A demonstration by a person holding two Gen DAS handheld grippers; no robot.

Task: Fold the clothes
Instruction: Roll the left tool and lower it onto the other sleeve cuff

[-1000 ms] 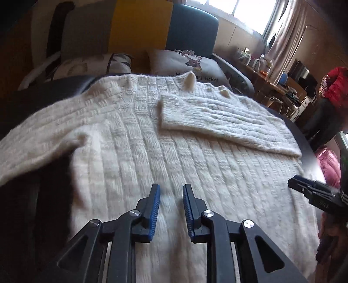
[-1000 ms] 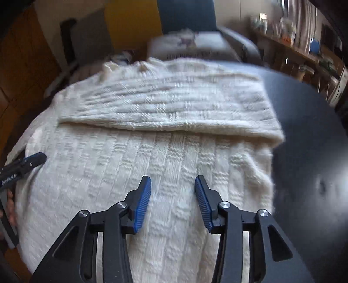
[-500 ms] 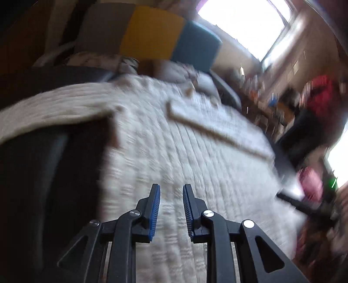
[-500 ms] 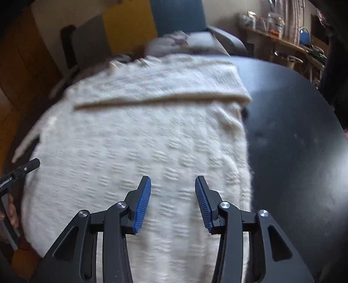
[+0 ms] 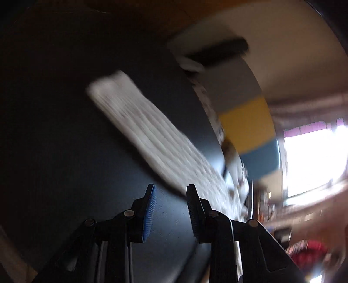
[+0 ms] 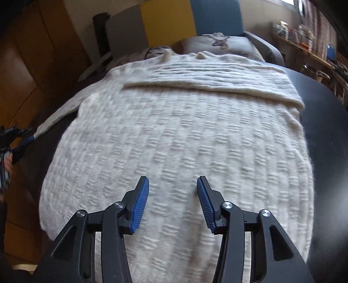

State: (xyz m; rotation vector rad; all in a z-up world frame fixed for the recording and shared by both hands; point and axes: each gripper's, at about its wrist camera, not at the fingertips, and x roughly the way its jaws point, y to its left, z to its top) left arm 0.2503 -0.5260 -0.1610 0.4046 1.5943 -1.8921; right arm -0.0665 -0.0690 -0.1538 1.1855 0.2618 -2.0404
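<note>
A cream knitted sweater [image 6: 178, 139] lies spread flat on a dark table [image 6: 326, 122], one sleeve [image 6: 206, 85] folded across its chest. My right gripper [image 6: 173, 187] hovers open over the sweater's lower body, nothing between its fingers. The other sleeve [image 5: 148, 132] stretches out over the dark table [image 5: 65, 152] in the blurred, tilted left wrist view. My left gripper [image 5: 170, 191] is open just short of that sleeve's near part, holding nothing. The left gripper [image 6: 17, 141] also shows at the left edge of the right wrist view, beside the sleeve's end.
A sofa back with grey, yellow and blue panels [image 6: 169, 19] and printed cushions [image 6: 215, 43] stands behind the table. A cluttered shelf [image 6: 304, 41] runs along the right wall. A bright window [image 5: 313, 156] glares in the left wrist view.
My left gripper has swung left off the sweater's body and now faces the outstretched sleeve, with its view tilted and blurred. My right gripper has shifted slightly over the body and stays open.
</note>
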